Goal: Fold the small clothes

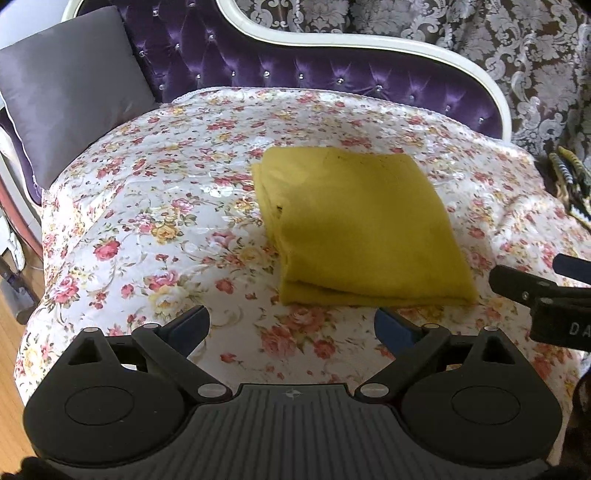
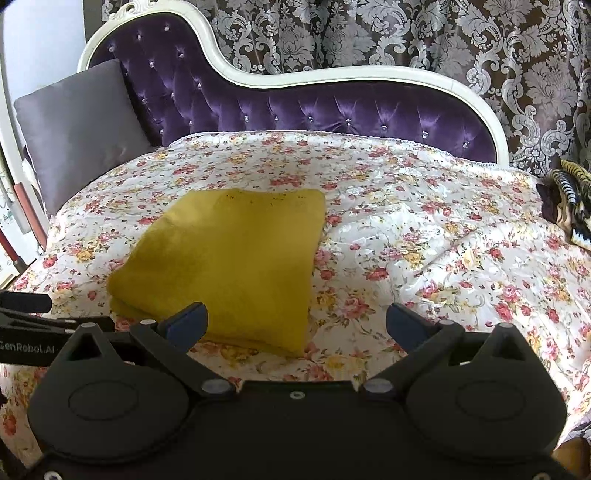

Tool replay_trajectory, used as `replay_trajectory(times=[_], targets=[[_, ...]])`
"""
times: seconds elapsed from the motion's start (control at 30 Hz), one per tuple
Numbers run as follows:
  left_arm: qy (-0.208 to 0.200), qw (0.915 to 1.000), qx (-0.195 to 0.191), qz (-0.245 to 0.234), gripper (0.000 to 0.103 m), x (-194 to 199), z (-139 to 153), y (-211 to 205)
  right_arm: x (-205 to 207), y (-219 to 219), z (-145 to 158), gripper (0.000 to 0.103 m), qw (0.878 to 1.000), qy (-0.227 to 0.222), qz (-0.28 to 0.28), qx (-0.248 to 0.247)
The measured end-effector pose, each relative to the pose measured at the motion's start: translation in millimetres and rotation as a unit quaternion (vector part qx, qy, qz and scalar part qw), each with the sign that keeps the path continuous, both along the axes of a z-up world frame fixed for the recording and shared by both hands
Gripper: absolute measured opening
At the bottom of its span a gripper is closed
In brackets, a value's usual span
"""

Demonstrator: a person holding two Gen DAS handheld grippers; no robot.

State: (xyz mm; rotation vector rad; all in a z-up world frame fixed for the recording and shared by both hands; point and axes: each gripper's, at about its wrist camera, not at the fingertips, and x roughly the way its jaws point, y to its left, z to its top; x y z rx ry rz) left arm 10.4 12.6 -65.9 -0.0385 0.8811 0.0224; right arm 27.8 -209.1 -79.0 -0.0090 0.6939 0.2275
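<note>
A mustard-yellow garment (image 1: 360,225) lies folded into a flat rectangle on the floral cover (image 1: 166,206) of a chaise. My left gripper (image 1: 291,326) is open and holds nothing, just short of the garment's near edge. In the right wrist view the same folded garment (image 2: 229,266) lies to the left of centre. My right gripper (image 2: 295,325) is open and holds nothing, its left fingertip (image 2: 188,321) in front of the garment's near edge. The right gripper's side (image 1: 546,299) shows at the right edge of the left wrist view.
A grey cushion (image 1: 70,92) leans at the chaise's left end against the purple tufted backrest (image 1: 295,70). A striped dark item (image 2: 569,199) lies at the far right edge. Patterned curtains (image 2: 406,33) hang behind. Wooden floor (image 1: 11,354) shows at the left.
</note>
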Motion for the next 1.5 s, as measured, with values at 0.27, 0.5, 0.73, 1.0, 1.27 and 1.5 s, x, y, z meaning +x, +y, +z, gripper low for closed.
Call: replay_trajectory(times=[0.27,0.5,0.73,1.0,1.27,1.5], targets=[[0.008,0.9999,-0.01,0.002,0.097,-4.8,1.7,-5.8,-1.5,-3.7,0.0,0.102,1.0,0.003,-0.002,0.011],[0.015,0.9998,-0.012,0.008,0.097,-5.5,1.5,-7.0,-2.7,-4.9,-0.5,0.102,1.0,0.006,-0.004,0.016],[0.012,0.9997,-0.011,0.018,0.097,-6.7,3.7,-5.0,0.4,-1.0,-3.1,0.102,1.0,0.018,0.01,0.011],[0.011,0.9997,-0.011,0.019,0.097,-8.1,4.8,-3.8,0.1,4.4,-1.5,0.102,1.0,0.018,0.018,0.006],[0.011,0.9997,-0.011,0.018,0.097,-8.2,5.2,-3.4,1.5,4.5,-1.6,0.102,1.0,0.021,0.016,0.003],[0.014,0.9997,-0.012,0.017,0.097,-7.2,5.1,-3.8,2.0,4.5,-2.3,0.102,1.0,0.023,0.016,0.003]])
